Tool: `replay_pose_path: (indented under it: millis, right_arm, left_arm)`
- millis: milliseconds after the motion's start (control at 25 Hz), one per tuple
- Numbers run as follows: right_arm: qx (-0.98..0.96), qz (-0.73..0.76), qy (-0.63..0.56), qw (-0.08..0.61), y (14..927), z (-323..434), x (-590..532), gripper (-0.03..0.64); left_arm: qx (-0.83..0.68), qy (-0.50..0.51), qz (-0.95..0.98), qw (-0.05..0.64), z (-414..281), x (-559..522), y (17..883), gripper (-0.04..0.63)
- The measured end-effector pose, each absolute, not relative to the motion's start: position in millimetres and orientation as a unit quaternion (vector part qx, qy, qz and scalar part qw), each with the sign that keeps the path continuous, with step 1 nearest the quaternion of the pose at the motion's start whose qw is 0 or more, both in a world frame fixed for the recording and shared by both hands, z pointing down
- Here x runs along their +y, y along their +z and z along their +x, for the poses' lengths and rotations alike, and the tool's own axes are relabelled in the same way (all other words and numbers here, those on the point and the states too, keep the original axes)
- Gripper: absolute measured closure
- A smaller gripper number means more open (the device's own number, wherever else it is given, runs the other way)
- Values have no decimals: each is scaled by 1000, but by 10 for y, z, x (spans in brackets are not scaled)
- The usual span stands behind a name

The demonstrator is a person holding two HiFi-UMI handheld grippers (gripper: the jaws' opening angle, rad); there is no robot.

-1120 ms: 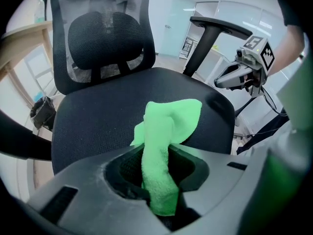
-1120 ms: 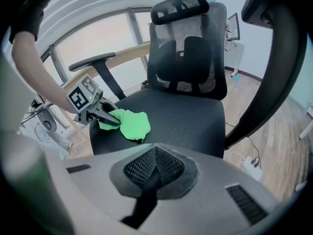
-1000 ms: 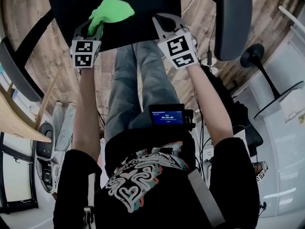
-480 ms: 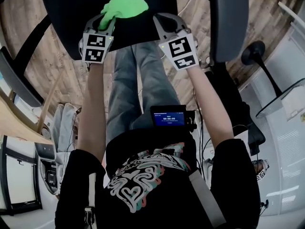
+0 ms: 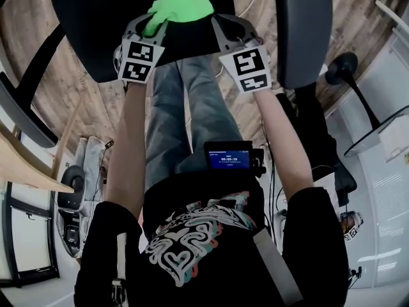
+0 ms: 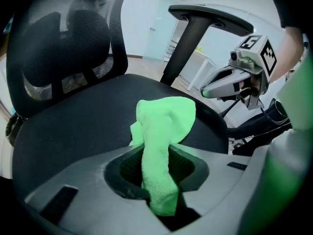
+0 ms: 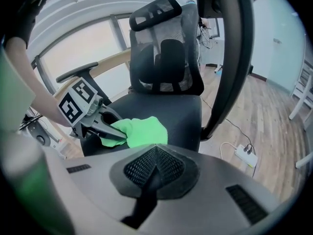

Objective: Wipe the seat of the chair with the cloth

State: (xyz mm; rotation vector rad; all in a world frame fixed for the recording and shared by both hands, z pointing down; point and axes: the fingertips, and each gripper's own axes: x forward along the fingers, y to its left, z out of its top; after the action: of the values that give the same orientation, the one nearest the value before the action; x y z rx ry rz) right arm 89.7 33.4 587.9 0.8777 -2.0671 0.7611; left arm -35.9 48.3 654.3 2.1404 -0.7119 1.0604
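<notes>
The black office chair's seat point(image 5: 108, 24) fills the top of the head view, its mesh back point(image 6: 63, 48) showing in the left gripper view. A bright green cloth point(image 5: 182, 2) lies bunched on the seat's front part. My left gripper point(image 5: 156, 25) is shut on the green cloth point(image 6: 159, 165), a strip of it pinched between the jaws. My right gripper point(image 5: 222, 25) hovers at the seat's front edge just right of the cloth, shut with nothing in it point(image 7: 155, 153). The cloth point(image 7: 142, 131) and left gripper point(image 7: 105, 131) also show in the right gripper view.
A chair armrest point(image 5: 307, 31) stands upright on the right, another armrest point(image 5: 25, 107) on the left. The person's legs point(image 5: 185, 114) are under the seat's front edge. Wooden floor point(image 5: 70, 101) lies around. A power strip point(image 7: 243, 155) lies on the floor at right.
My left gripper has slid the green cloth to the right and a little farther onto the seat. The right gripper has barely shifted.
</notes>
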Motion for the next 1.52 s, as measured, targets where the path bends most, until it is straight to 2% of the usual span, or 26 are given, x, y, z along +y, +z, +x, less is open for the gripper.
replay_pose_path:
  millis: [800,1520]
  right_arm:
    - [-818,342,305,348,5763,761,285,615]
    - [-825,327,284,364,5743,709,289,615]
  left_arm:
    - [-243,405,827,304,-143,500,6505,485]
    - [-224,411,824,318,-74,547,6477,486]
